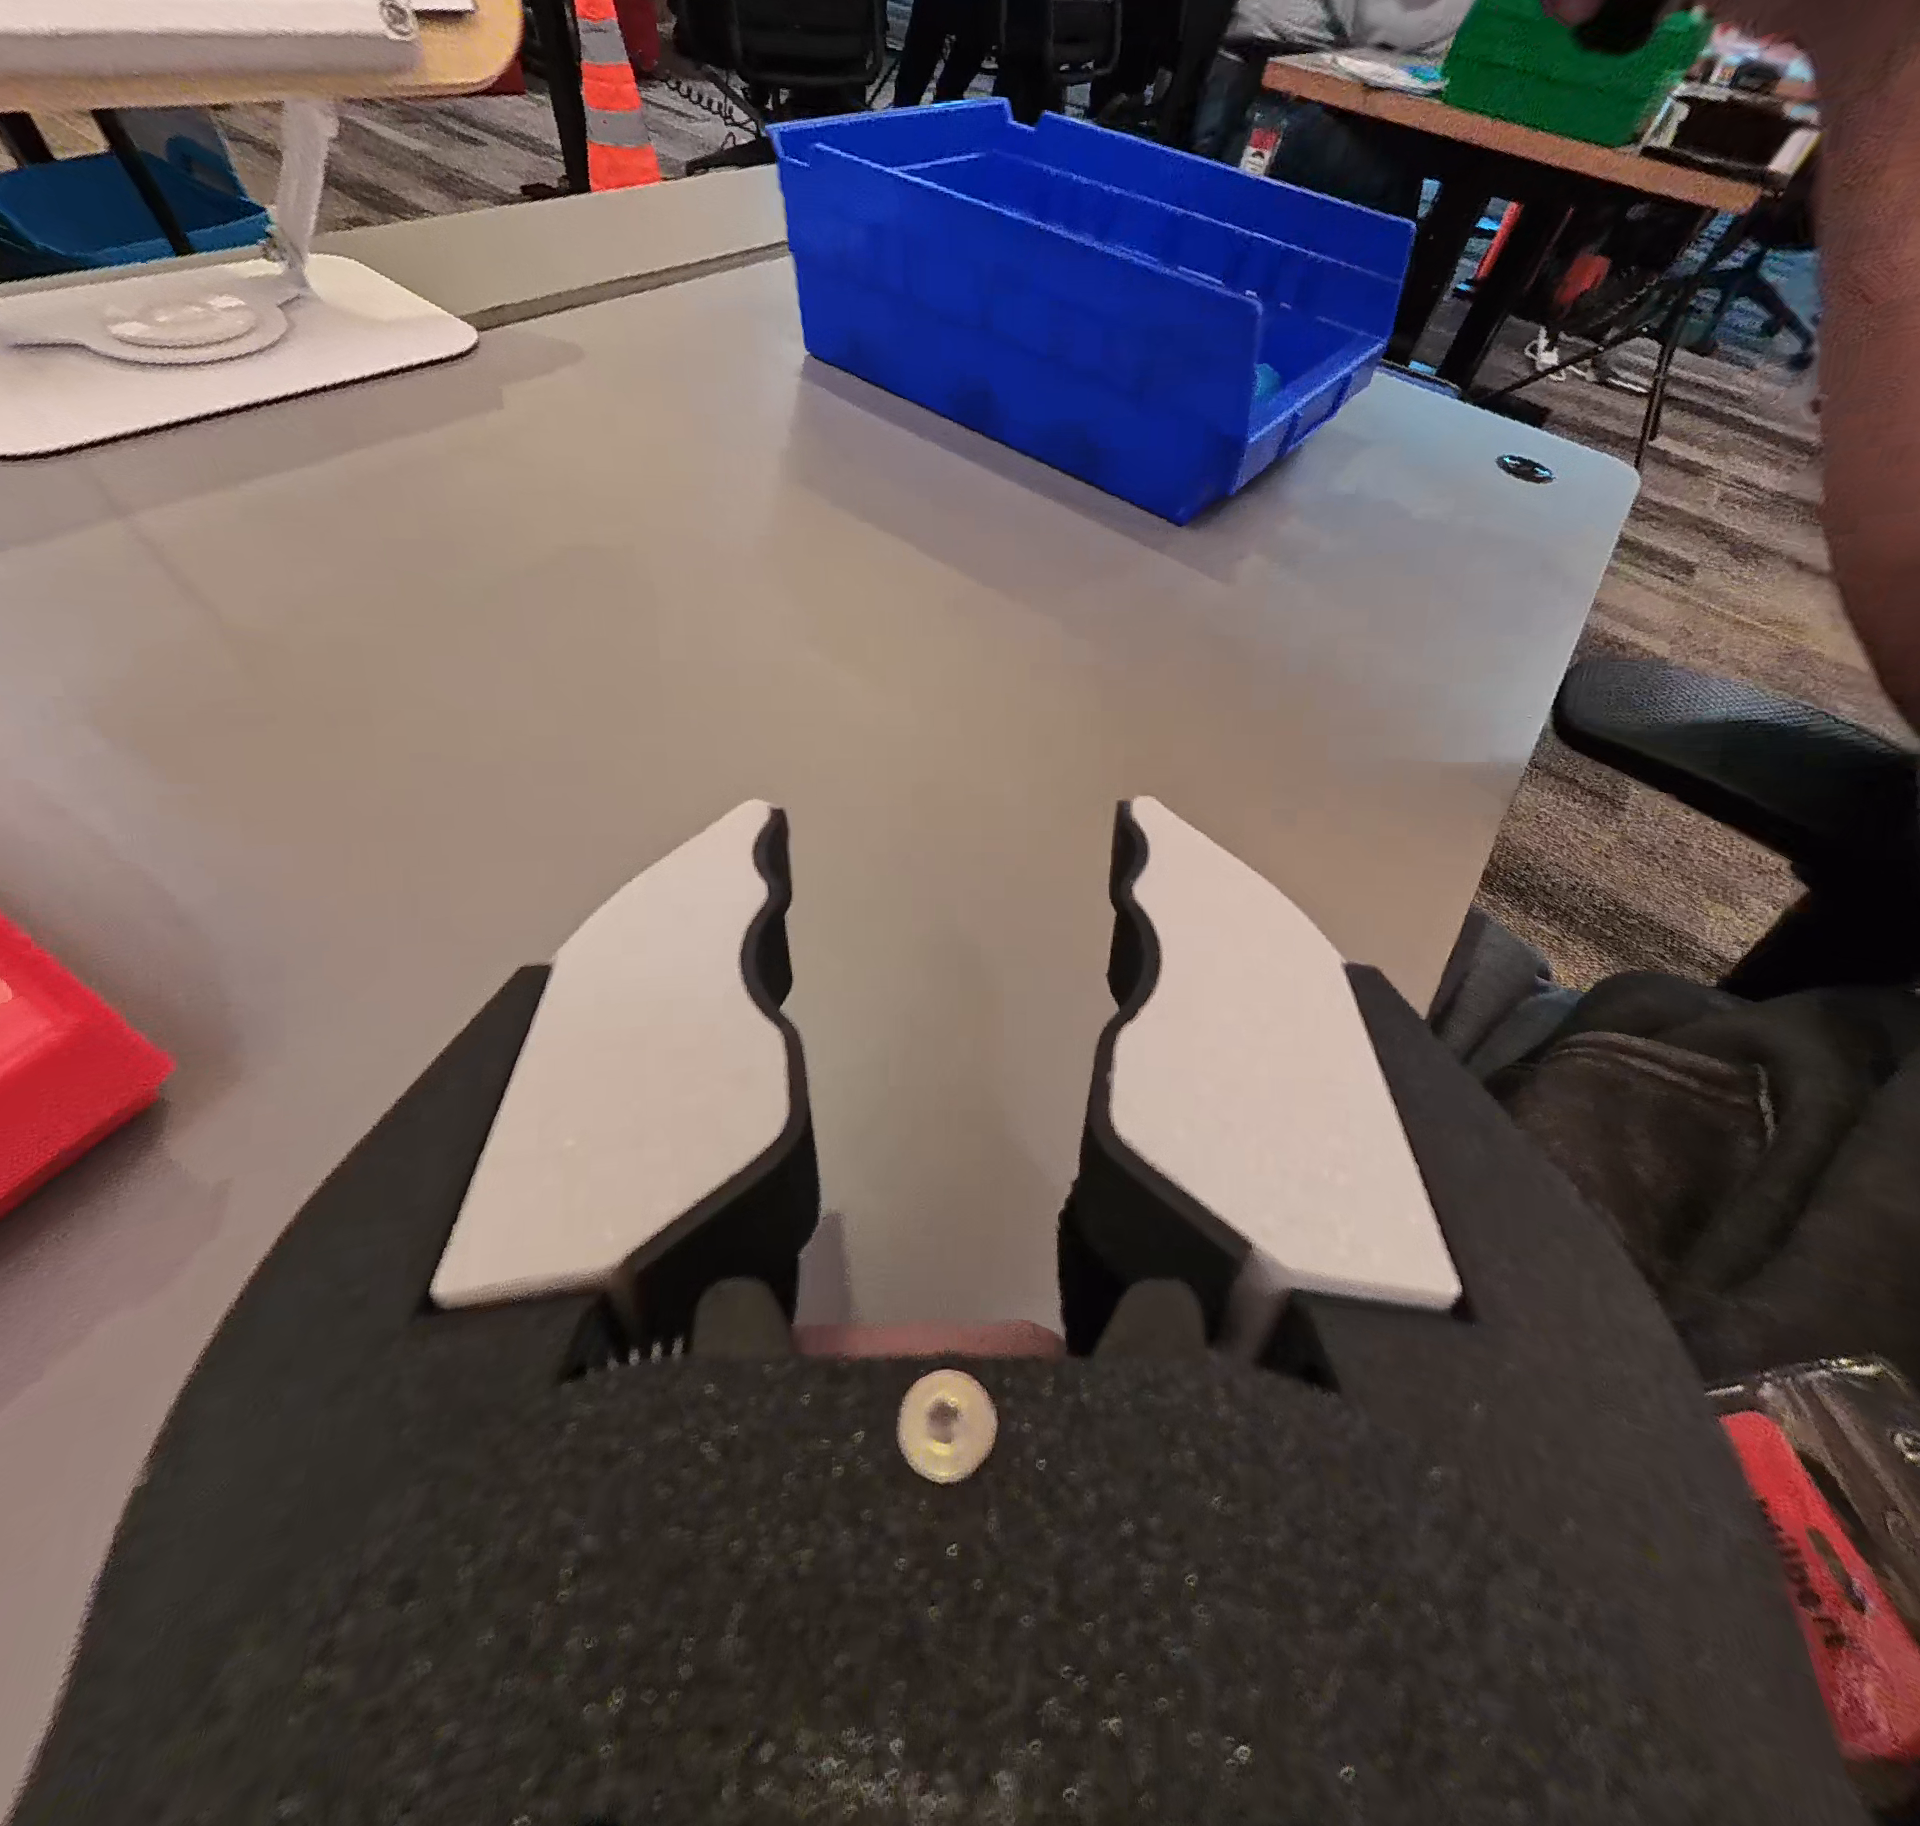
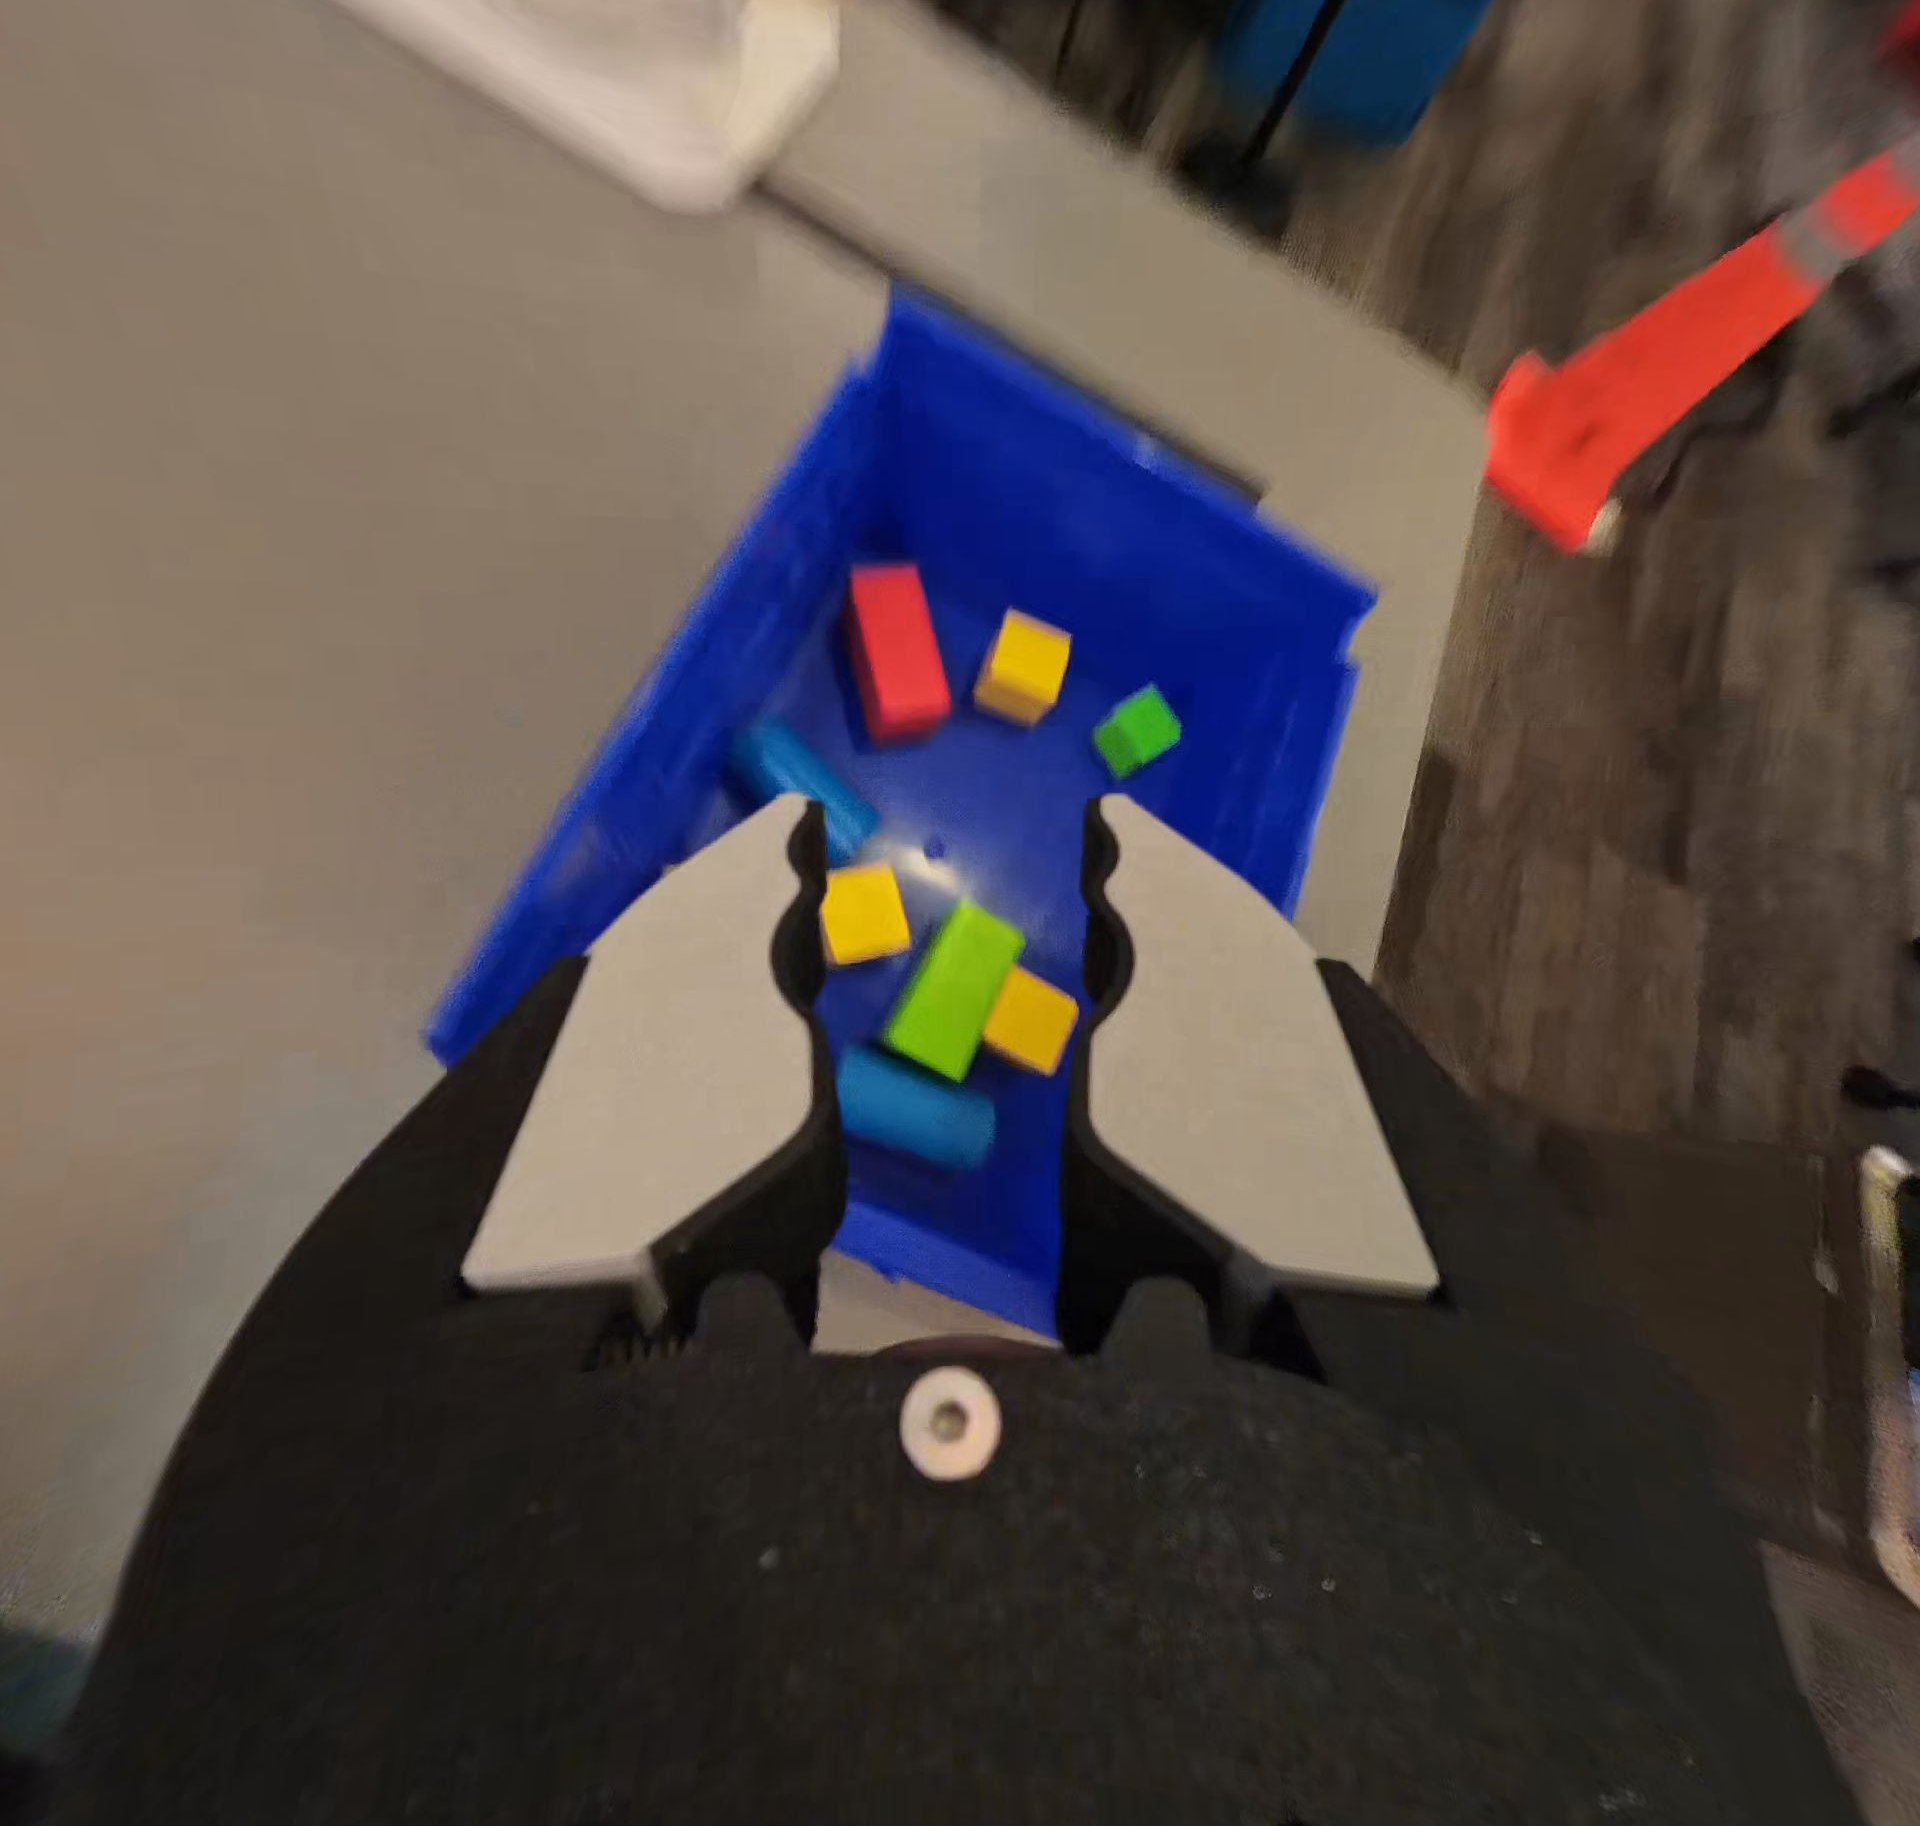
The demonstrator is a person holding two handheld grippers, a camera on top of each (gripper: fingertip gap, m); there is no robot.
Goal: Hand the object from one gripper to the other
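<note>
While both sets of jaws are held spread apart with nothing between them, the left gripper (image 1: 948, 820) is seen low over the bare grey desk (image 1: 520, 685), well short of the blue bin (image 1: 1039, 322) that stands toward the desk's far right corner. Only a glimpse of something light blue is caught through the bin's low front opening in that view.

From the right wrist view, which is blurred, the right gripper (image 2: 948, 815) is seen poised above the same blue bin (image 2: 1226, 633), looking down into it. Small blocks are scattered on the bin floor: a red oblong block (image 2: 896, 649) and a yellow cube (image 2: 1023, 664) near the far wall, a small green cube (image 2: 1136, 730) to their right, and a blue cylinder (image 2: 790, 774) against the left wall. Framed between the spread fingers are a second yellow cube (image 2: 862, 912), a lime-green oblong block (image 2: 954, 989) leaning over a third yellow cube (image 2: 1034, 1020), and another blue cylinder (image 2: 914, 1111) nearest the camera. None of the blocks is touched by either gripper.

A white stand base (image 1: 208, 353) is set on the desk's left side, a red bin's corner (image 1: 62, 1059) is seen at the left edge, and an orange traffic cone (image 1: 608, 62) stands on the carpet beyond.
</note>
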